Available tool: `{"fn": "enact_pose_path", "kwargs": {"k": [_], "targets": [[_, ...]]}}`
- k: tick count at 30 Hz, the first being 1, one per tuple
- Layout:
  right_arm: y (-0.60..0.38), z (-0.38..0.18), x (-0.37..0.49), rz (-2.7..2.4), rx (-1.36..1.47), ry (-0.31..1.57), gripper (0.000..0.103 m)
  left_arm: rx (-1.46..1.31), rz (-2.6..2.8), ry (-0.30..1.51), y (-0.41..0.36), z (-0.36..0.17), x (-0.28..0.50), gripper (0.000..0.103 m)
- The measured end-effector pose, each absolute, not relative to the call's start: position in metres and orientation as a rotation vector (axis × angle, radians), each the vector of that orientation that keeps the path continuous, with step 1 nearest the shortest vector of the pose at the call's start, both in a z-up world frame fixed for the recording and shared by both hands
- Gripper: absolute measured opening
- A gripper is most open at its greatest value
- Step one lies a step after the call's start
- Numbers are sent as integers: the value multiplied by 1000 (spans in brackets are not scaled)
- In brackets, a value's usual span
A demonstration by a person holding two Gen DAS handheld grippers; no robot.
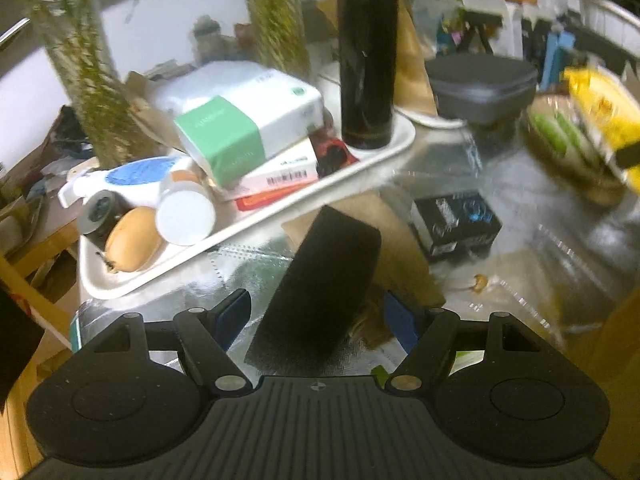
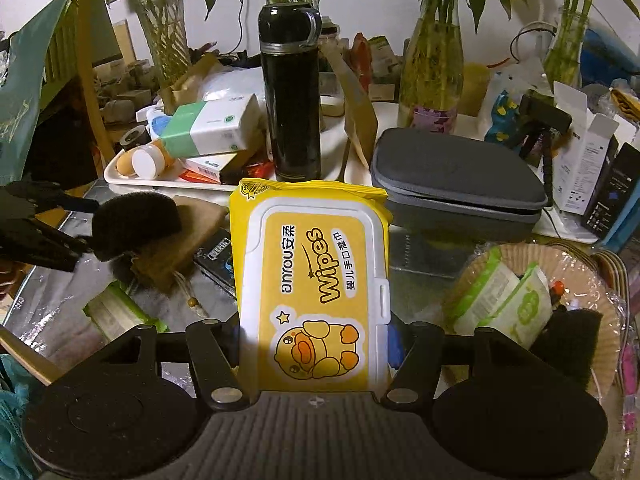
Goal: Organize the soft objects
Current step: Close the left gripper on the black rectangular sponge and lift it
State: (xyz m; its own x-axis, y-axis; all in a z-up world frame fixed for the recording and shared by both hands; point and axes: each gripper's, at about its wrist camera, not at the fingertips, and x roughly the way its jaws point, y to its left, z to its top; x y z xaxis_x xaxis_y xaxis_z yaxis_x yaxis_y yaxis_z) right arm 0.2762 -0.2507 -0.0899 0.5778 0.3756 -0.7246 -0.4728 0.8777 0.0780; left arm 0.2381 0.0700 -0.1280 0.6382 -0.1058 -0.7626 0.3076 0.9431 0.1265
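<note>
Wipes pack (image 2: 316, 280) clamped in right gripper (image 2: 316, 344), black sponge (image 1: 320, 288) seemingly pinched by left gripper (image 1: 320, 320); both due next for basket (image 2: 600, 280).

Ahead of the left gripper (image 1: 318, 312), the way is blocked by the white tray (image 1: 248, 236), which is crowded with boxes and a tall black flask (image 1: 367, 60). Open foil surface (image 1: 516, 184) is seen to the right of it, between a small black box (image 1: 456, 222) and the grey case (image 1: 484, 84). The right gripper (image 2: 316, 332) is flanked by bare foil on the left and by the lined basket (image 2: 592, 276), partly filled, on the right.
</note>
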Motion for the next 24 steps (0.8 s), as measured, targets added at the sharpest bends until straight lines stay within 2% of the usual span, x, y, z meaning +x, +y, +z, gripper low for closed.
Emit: {"fn": "enact_pose_path", "kwargs": {"k": [1,2,3,4,12,24], "targets": [[-250,-90,276,499,-129,815,65,275,-239,859,69,-133,241,73],[-250,-90,276,499,-129,815,65,288,-237,866,68,-136,243,68],[-250,-90,276,498,-130,815,65,296,-232,875,67,-139,245,55],[-250,-90,276,497,-131,815,65,298,-227,890,68,-142,248,49],[-249,-88,274,499,-136,800,65,247,-164,890,71,-130,247,43],[-242,-78,266,495,-206,767,65,226,-100,776,73,-70,202,43]]}}
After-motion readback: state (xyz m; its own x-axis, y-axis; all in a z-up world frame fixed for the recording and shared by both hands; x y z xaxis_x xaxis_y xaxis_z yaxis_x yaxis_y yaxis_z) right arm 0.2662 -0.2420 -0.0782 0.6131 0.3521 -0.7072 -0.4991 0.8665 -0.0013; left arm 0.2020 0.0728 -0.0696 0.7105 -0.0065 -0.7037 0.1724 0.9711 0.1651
